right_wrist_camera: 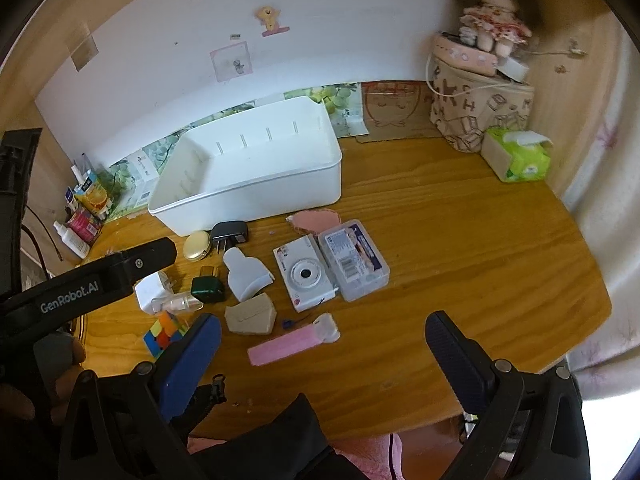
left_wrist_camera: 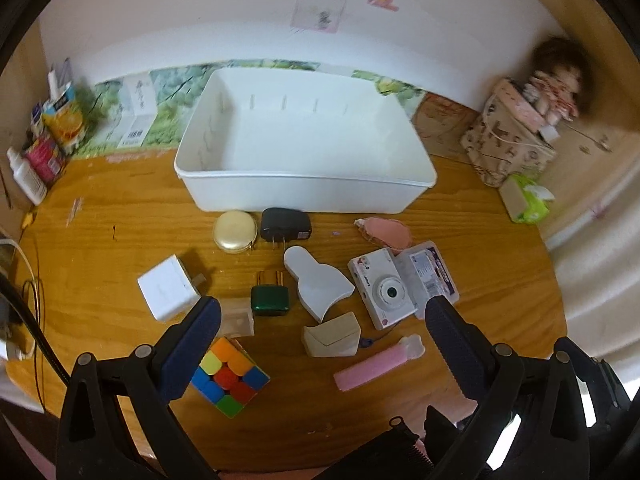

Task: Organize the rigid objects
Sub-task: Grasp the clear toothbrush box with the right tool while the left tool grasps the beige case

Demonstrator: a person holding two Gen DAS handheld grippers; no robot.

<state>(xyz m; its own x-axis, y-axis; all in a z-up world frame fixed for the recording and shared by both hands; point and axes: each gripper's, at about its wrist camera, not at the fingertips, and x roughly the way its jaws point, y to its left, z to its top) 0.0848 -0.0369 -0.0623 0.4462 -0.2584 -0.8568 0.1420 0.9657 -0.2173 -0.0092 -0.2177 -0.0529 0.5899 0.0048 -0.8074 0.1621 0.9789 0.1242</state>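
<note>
Desk (left_wrist_camera: 100,248) | empty white bin (left_wrist_camera: 304,184) stood at the back, beyond the scattered objects | left tool (left_wrist_camera: 320,324) gaped, empty, nearest the beige block (left_wrist_camera: 332,336) | right tool (right_wrist_camera: 322,332) gaped, empty, beside the pink dispenser (right_wrist_camera: 288,344)

Legible marking: "GenRobot.AI", white lettering on the black arm of the left tool (right_wrist_camera: 160,252), seen in the right wrist view. The clear plastic case (right_wrist_camera: 354,264) carries a printed label with a barcode; its text is too small to read. The white carton (left_wrist_camera: 138,118) at the back of the bench bears a barcode and characters, also unreadable.
</note>
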